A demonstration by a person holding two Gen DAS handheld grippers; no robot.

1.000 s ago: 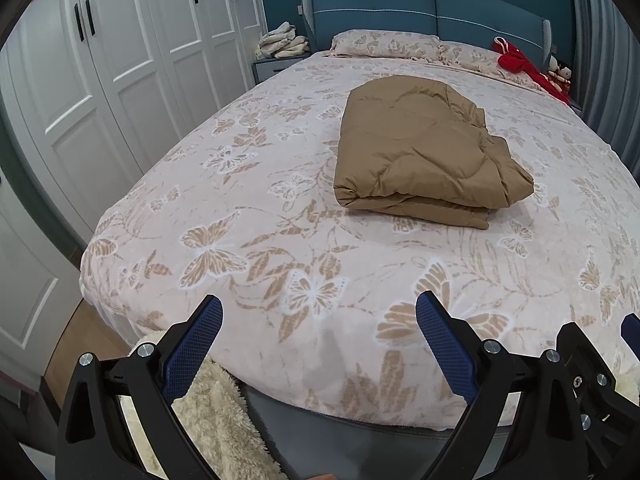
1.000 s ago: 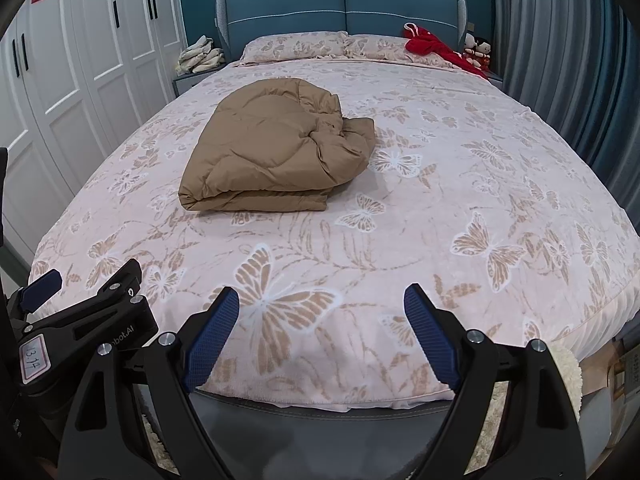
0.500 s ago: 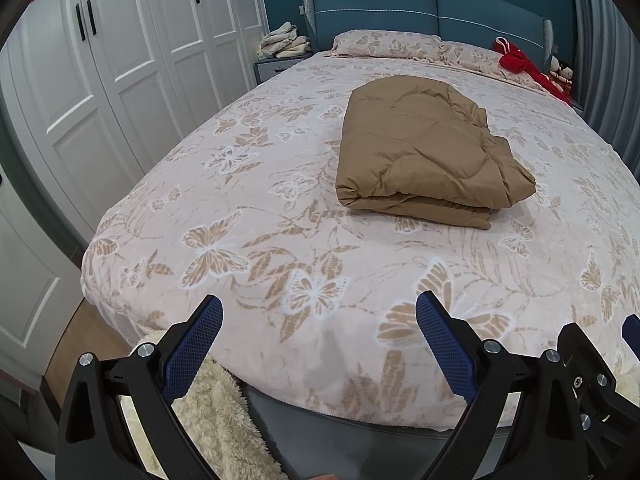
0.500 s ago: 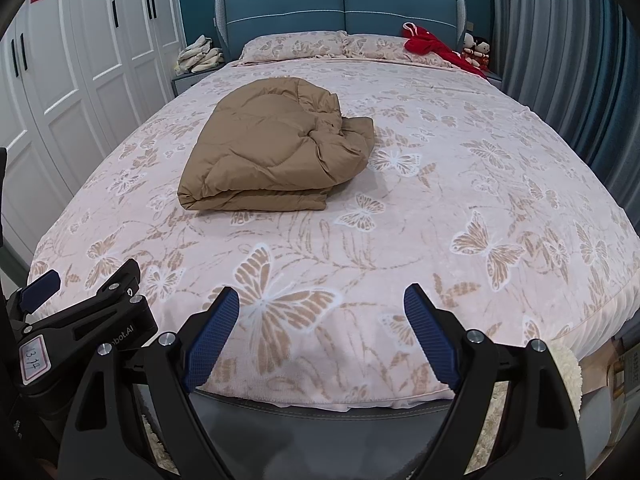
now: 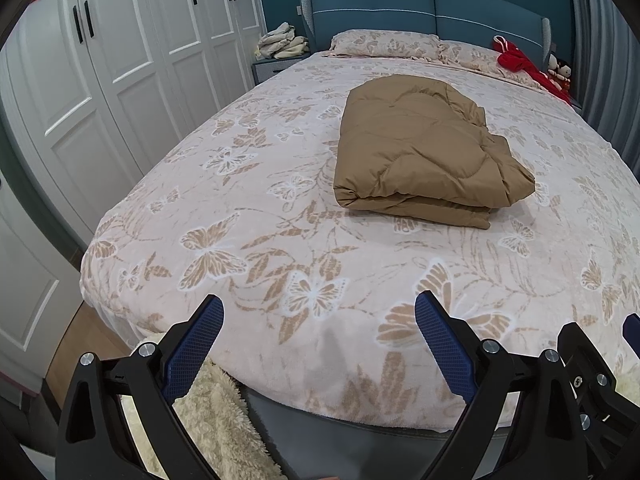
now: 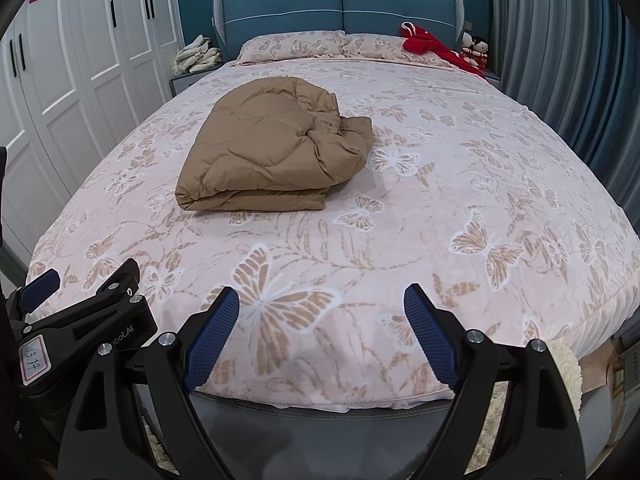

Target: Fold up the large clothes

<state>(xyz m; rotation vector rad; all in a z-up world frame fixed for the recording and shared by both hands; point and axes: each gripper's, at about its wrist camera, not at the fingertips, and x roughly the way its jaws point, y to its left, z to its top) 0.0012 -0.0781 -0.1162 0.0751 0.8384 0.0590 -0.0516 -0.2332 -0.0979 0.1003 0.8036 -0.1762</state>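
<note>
Both tools hang side by side over the foot of the bed (image 5: pixel 240 216), pointing down and forward across it. The left gripper (image 5: pixel 319 330) has its jaws spread wide with nothing between them. The right gripper (image 6: pixel 322 322) stands the same way: jaws wide, empty. Neither touches any cloth.

The jacket (image 5: pixel 420 148), a tan quilted garment, lies ahead of both tools, well apart from the fingertips, towards the middle of the bed. From the left gripper it sits ahead and to the right; from the right gripper, ahead and to the left. It appears already folded into a thick stack, with layered edges facing the tools and a looser, bunched corner on its right side.

Judged from this, the folding looks nearly or fully complete, and the step in hand is either a final tidy or a withdrawal. If the fold is to be improved:
- Approach the bunched right corner with the right gripper.
- Pinch only the top layer, not the whole stack.
- Steady the near left corner with the left gripper so the stack does not slide on the soft cover.
- Lay the corner flat; padded fabric springs back, so press before releasing.

Count:
- Grippers: two.
- Jacket: one.
- Bed: one.
- Pillows (image 6: pixel 292 44): two, at the far end.
- Red garment (image 6: pixel 430 46): one, far right.
- Dolls (image 6: pixel 474 48): apparently two, small, beyond it.
- Pale pile (image 6: pixel 198 56) of cloth: one, far left on a nightstand.
- Wardrobe (image 5: pixel 120 60): one, at the left.
</note>
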